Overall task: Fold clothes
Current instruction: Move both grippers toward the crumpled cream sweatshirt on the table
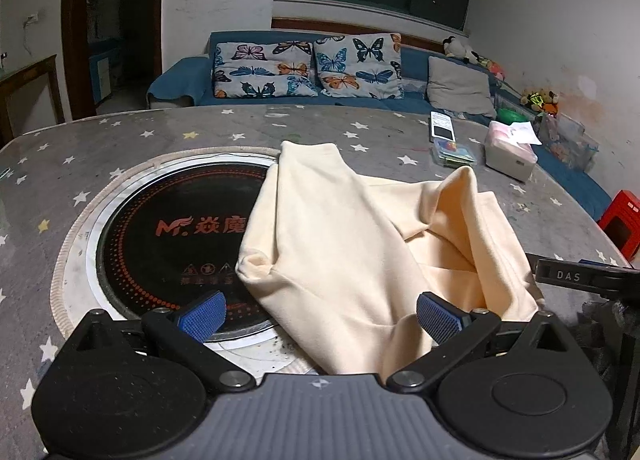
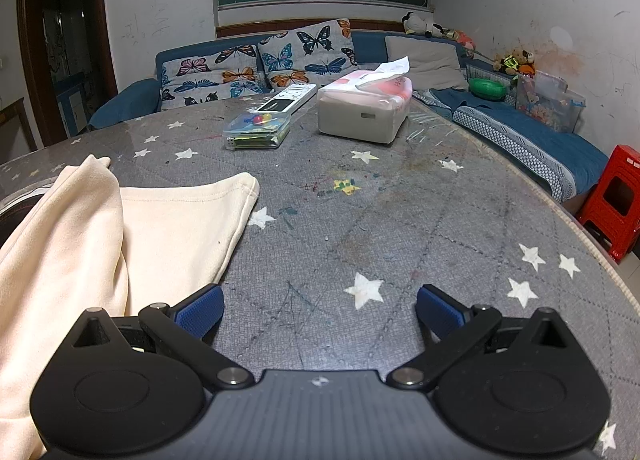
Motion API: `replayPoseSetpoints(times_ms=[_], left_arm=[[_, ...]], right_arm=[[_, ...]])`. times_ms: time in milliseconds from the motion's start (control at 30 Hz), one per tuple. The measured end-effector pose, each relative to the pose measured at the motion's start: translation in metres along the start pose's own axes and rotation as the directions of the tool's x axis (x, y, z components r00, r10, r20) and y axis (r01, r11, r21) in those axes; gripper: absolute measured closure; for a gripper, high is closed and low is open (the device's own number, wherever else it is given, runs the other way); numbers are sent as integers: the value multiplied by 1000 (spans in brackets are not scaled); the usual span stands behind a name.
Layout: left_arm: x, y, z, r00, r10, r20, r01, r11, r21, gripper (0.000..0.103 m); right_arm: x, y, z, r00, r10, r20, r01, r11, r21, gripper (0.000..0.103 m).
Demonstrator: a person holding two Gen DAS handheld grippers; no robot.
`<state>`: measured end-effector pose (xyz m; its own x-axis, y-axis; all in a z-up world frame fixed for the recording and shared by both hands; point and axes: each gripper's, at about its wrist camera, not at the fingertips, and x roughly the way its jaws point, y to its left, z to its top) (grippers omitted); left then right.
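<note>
A cream garment (image 1: 344,244) lies crumpled on the grey star-patterned table (image 1: 120,148), partly over a round black cooktop (image 1: 168,244). My left gripper (image 1: 320,320) is open, its blue pads on either side of the garment's near fold, holding nothing. In the right wrist view the same garment (image 2: 120,228) lies at the left, with a hemmed leg end reaching toward the table's middle. My right gripper (image 2: 320,312) is open and empty over bare tablecloth (image 2: 400,220), just right of the garment.
A tissue box (image 2: 364,108), a remote control (image 2: 288,98) and a clear plastic case (image 2: 256,130) stand at the far side of the table. A blue sofa with butterfly cushions (image 2: 256,68) runs behind. A red stool (image 2: 612,200) stands at the right edge.
</note>
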<state>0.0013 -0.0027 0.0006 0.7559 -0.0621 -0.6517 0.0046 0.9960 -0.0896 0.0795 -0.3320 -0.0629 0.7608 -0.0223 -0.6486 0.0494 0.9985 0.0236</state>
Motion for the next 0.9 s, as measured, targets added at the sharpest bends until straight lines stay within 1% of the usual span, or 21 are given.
replayPoseSetpoints(times_ms=[200,333,467,633,900], left_arm=[[1,-4,2,1000,3,-13,-3,1000,9,0],[-1,-1,1,1000,2,-11,-2,1000,5,0],[-2,-1,0,1000,2,-9,-2,1000,9,0],[-12,-3,-3,1000,-2,3,2,1000,17,0],[-26,-7,-6,1000,-3,17,3,1000,29,0]], right_arm=[[-4,-4,0,1000,12,-3,-12,1000,7,0],[-10,0,-1,1000,10,-18,-10,1000,-20,0],[-25,2,-7,1000,19,2,-19,999,-37,0],[-48,8,-10,997,71,-6,-71,996,-60,0],[-87,22,-18,990,140,14,-138,985,-100,0]])
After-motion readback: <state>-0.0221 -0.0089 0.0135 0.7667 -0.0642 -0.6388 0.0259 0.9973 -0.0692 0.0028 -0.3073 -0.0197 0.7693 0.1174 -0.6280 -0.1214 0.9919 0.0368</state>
